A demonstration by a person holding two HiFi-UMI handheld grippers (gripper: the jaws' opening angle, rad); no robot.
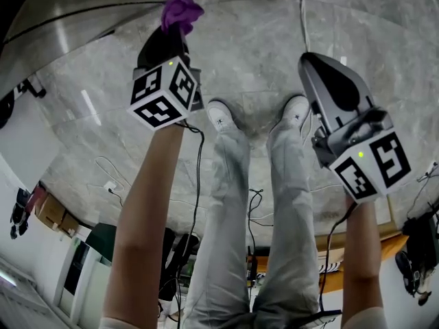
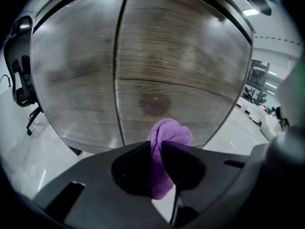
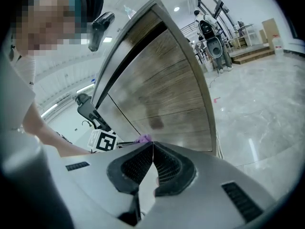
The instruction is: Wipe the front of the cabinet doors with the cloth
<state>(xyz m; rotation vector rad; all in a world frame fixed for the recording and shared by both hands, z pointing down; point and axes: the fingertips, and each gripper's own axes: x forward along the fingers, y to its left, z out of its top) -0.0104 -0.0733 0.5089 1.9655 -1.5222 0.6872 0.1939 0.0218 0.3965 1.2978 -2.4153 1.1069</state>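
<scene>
Left gripper [image 2: 159,149] is clamping a bunched purple cloth [image 2: 169,133] before 2 wood-grain doors [image 2: 183,66]; right gripper [image 3: 152,147] is sitting clenched, empty.

Bunched purple cloth [image 2: 169,133] near wood-grain cabinet doors [image 2: 181,70]

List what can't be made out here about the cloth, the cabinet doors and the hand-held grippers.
- The purple cloth in the left hand-held gripper: left gripper view looks head-on, so whether it touches the wood-grain cabinet doors cannot be told.
- A dark patch on one door: left gripper view, blurred; stain or shadow unclear.
- Left jaws: head view, hidden behind the black-and-white marker cube.
</scene>
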